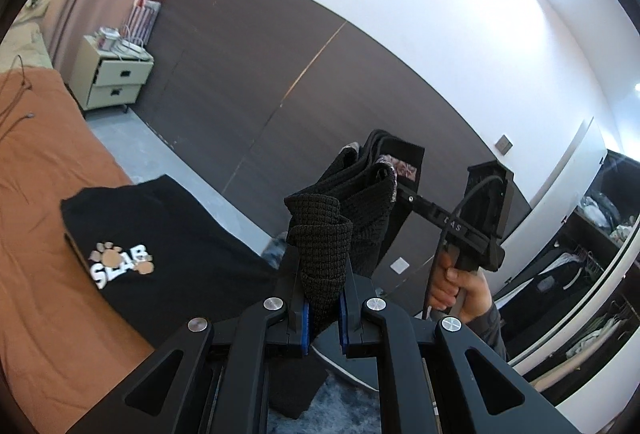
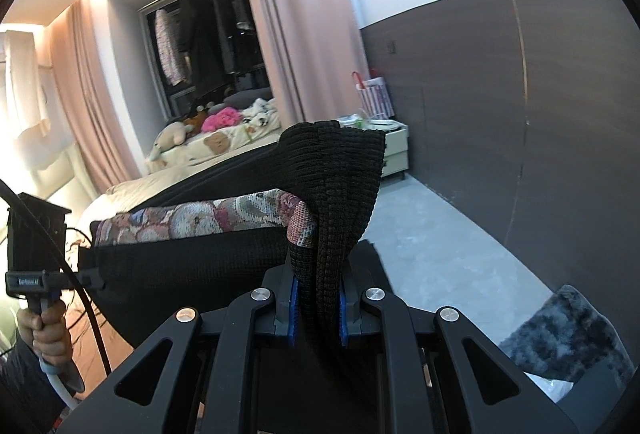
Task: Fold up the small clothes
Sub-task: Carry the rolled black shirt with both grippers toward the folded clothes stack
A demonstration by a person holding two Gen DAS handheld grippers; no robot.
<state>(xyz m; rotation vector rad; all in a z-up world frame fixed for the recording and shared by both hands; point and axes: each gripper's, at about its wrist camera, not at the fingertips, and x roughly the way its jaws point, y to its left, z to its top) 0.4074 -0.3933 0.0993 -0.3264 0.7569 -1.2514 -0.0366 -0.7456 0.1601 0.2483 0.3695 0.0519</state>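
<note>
Nearest in each wrist view, the jaws are nearly closed and pinch black knit cloth between blue pads. The left gripper [image 1: 322,308] clamps one bunched end of the black knit garment [image 1: 352,210], and the right gripper [image 2: 316,314] clamps the other end. The garment hangs in the air between them, clear of the bed, probably so its length can be drawn out and its edges matched before a fold. A floral patterned band [image 2: 200,216] runs along its upper edge. The person's right hand [image 1: 456,290] grips that tool's handle, and the left hand [image 2: 44,330] grips the other.

Beyond, a black printed T-shirt [image 1: 160,254] lies flat at the near edge of the bed's orange sheet [image 1: 36,194]. Farther off, a cream nightstand [image 1: 112,78] stands against the wall.
</note>
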